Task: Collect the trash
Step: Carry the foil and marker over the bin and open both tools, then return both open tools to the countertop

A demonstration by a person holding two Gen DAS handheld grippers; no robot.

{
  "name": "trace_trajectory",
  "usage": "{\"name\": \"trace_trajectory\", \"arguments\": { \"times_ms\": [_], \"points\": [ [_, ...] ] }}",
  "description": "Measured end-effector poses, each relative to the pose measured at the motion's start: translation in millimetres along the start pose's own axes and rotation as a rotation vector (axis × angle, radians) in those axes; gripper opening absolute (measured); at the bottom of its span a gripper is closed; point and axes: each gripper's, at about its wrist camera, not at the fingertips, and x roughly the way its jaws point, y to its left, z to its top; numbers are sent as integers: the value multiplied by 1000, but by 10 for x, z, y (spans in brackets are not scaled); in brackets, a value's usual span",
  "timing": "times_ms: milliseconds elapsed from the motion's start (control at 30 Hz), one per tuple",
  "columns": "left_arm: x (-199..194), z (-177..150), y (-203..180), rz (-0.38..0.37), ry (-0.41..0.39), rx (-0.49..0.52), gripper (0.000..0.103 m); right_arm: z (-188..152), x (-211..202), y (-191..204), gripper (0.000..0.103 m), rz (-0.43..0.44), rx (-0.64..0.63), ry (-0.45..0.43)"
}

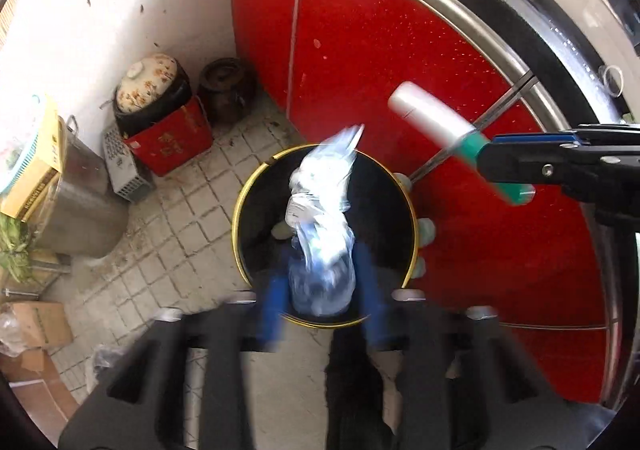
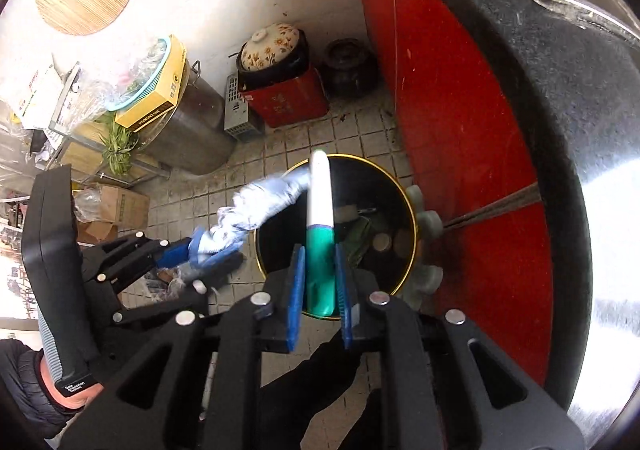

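Below, littered bin (black); tube, crumpled plastic loose between parted hand-held grippers.

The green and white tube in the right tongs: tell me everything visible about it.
The tube is slim and smooth, plastic by its look: a glossy green lower part and a white upper part ending in a rounded tip. It stands between the blue pads of the right tongs, green end nearest them, white tip pointing away, above the open black bin. Whether the pads press it is unclear. Nothing else touches it.
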Motion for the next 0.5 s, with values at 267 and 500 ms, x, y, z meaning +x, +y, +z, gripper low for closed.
{"name": "trace_trajectory", "arguments": {
  "times_ms": [267, 500],
  "points": [
    [-159, 16, -55, 40, -51, 14, 89, -48, -251, -59, 73, 8, -6, -63],
    [-496, 115, -446, 68, -97, 113, 90, -251, -904, -250, 75, -18, 36, -163]
  ]
}}
